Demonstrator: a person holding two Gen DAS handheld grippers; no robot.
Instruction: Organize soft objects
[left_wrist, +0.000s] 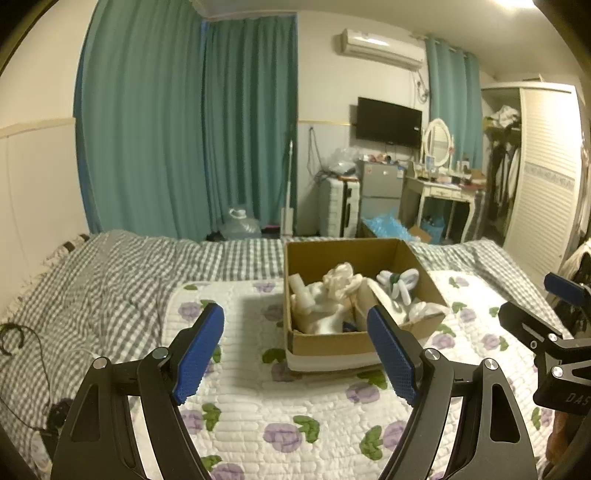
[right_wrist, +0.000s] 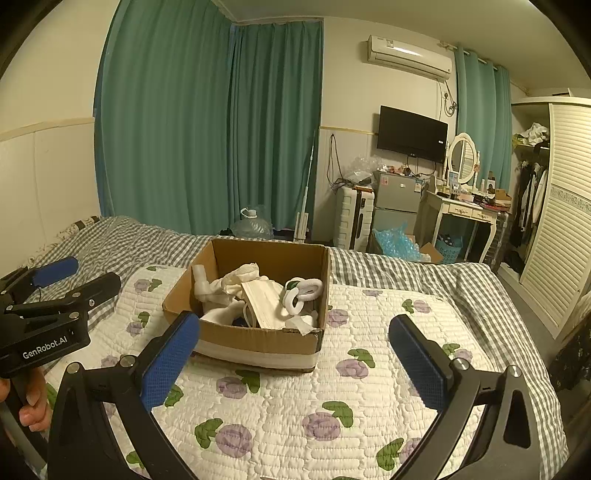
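An open cardboard box (left_wrist: 328, 343) (right_wrist: 258, 341) sits on a white quilt with purple flowers (left_wrist: 280, 406) (right_wrist: 295, 406) on the bed. It holds soft white things: crumpled cloth (left_wrist: 340, 280) (right_wrist: 240, 280), a white face mask (right_wrist: 264, 301), white fluffy rings (left_wrist: 400, 280) (right_wrist: 301, 290) and a white tube piece (left_wrist: 299, 290) (right_wrist: 201, 280). My left gripper (left_wrist: 295, 354) is open and empty, above the quilt just in front of the box. My right gripper (right_wrist: 295, 362) is open and empty, also in front of the box. Each gripper shows at the other view's edge.
A grey checked bedspread (left_wrist: 110, 280) (right_wrist: 424, 273) covers the bed around the quilt. Behind the bed stand green curtains (right_wrist: 207, 129), a water jug (right_wrist: 253, 223), a white suitcase (right_wrist: 352, 218), a small fridge (right_wrist: 397, 203), a dressing table (right_wrist: 465, 214) and a wardrobe (right_wrist: 569, 221).
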